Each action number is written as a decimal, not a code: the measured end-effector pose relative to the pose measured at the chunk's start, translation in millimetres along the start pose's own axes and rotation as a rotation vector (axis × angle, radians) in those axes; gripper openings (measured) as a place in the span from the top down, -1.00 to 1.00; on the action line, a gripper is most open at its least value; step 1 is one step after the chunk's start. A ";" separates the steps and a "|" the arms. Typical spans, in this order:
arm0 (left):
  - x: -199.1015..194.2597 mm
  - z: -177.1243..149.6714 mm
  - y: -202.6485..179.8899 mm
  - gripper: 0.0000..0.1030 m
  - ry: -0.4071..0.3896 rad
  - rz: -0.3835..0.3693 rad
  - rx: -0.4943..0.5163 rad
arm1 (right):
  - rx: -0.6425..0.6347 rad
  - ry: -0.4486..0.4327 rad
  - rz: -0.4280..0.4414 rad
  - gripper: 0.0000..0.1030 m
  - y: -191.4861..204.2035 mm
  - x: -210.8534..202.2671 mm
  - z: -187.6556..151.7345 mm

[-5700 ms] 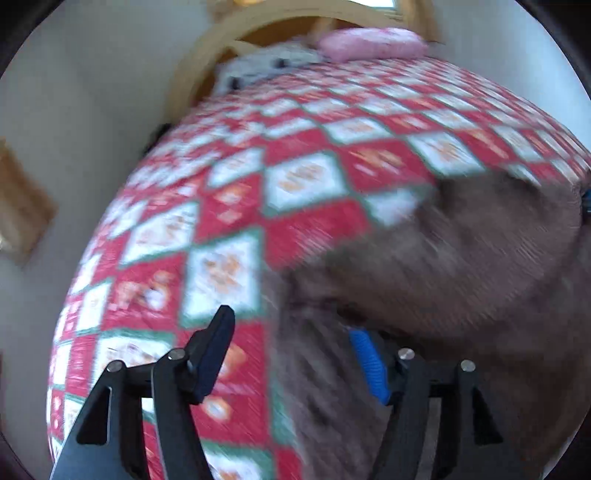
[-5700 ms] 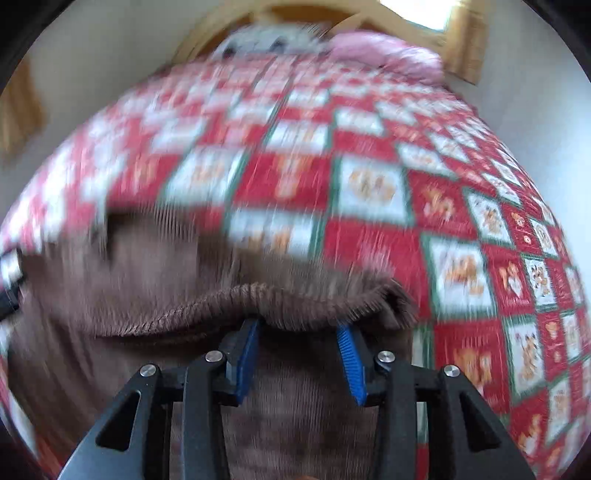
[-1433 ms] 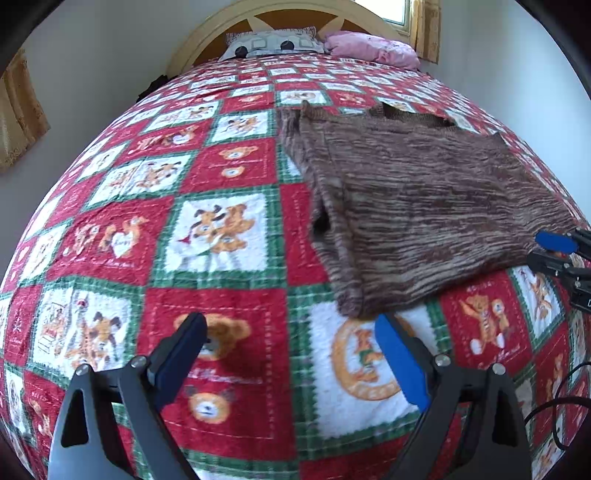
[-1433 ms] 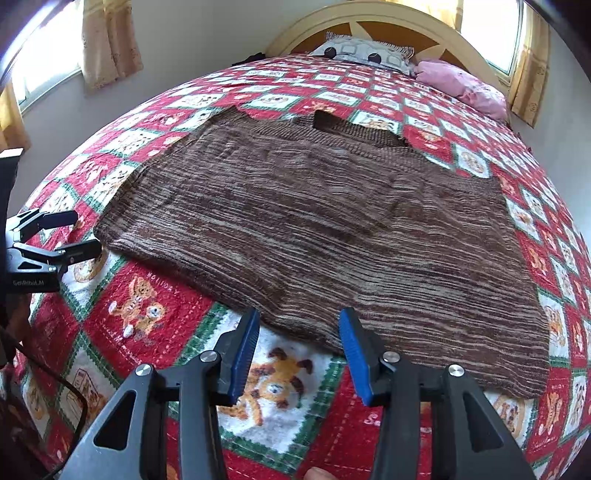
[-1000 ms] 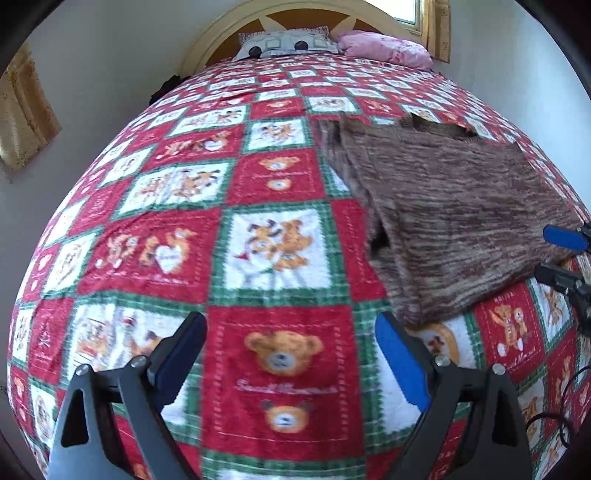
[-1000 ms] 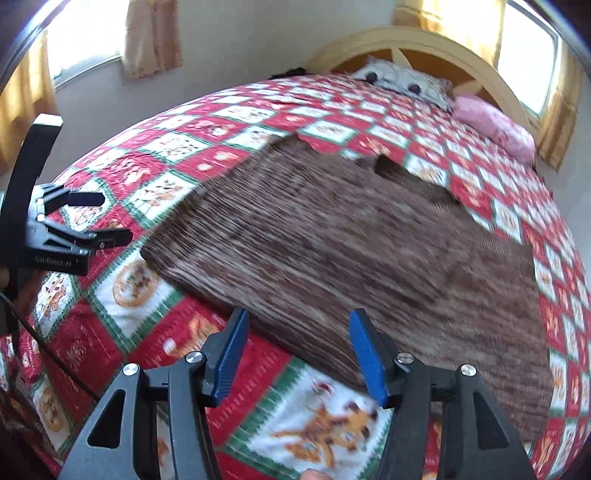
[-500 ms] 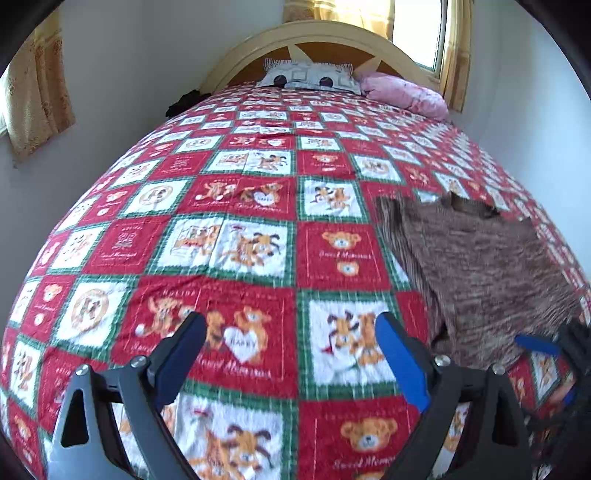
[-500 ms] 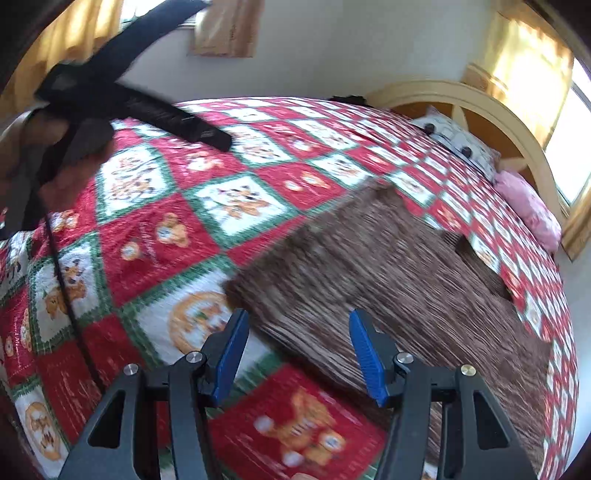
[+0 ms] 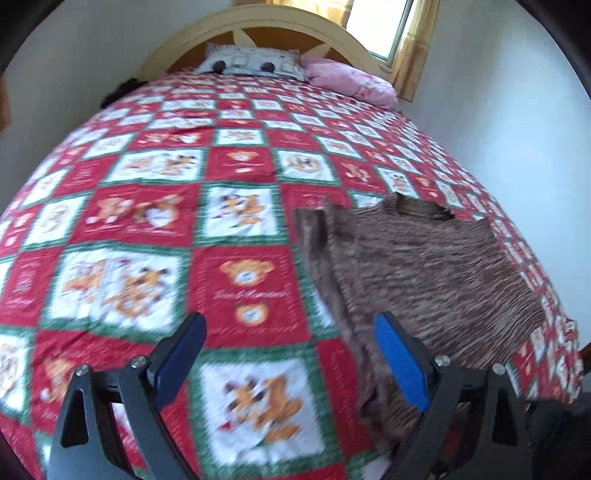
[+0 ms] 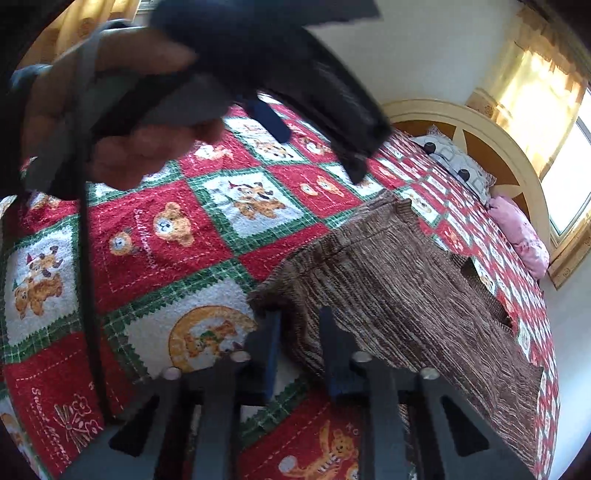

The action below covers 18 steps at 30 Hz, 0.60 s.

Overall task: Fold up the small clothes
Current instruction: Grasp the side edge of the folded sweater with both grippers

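Folding had not visibly begun when these views were taken. Nearest you, your right gripper (image 10: 297, 345) had its jaws narrowly apart over the near left corner of the brown knit top (image 10: 402, 295), with nothing pinched between them that could be made out, though blur left it uncertain whether a pad touched the hem. Your left gripper (image 9: 290, 363) hung with its jaws wide apart above the quilt (image 9: 155, 221), its right pad just over the garment's left edge; it held nothing. In the right wrist view your left hand (image 10: 122, 110) loomed large and blurred at upper left, carrying that tool above the bed. The top lay spread in a single layer toward the right edge of the quilt, near its foot, neckline away from you and hem toward you, the left side slightly rumpled. Beyond it the quilt ran bare to a grey pillow (image 9: 251, 64) and a pink pillow (image 9: 351, 83) at the headboard (image 9: 295, 29). By my judgement, every fold remained ahead of you.
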<state>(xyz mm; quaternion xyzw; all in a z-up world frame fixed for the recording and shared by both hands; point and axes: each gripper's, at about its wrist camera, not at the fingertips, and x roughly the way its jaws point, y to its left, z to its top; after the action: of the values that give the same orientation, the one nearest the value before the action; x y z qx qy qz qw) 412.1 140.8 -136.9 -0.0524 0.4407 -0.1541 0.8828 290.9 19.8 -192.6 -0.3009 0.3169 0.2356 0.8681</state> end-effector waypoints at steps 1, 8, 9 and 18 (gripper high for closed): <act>5.1 2.8 0.0 -0.85 0.002 -0.005 -0.008 | 0.003 -0.001 0.003 0.68 0.0 1.1 0.4; 42.7 26.3 -6.3 -0.85 0.027 0.006 -0.012 | -0.026 -0.007 0.009 0.69 8.1 -0.2 -1.6; 48.7 29.4 -6.9 -0.85 0.030 0.008 -0.013 | -0.014 -0.006 0.022 0.69 5.5 0.3 -1.5; 83.4 38.8 -12.1 -0.81 0.069 0.016 -0.002 | 0.037 0.007 0.049 0.52 -9.8 10.5 1.3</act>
<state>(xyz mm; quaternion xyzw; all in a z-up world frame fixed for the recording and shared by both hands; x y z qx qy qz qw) 487.3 101.1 -174.2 -0.0444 0.4716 -0.1482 0.8681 304.6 16.0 -195.4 -0.2775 0.3318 0.2499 0.8663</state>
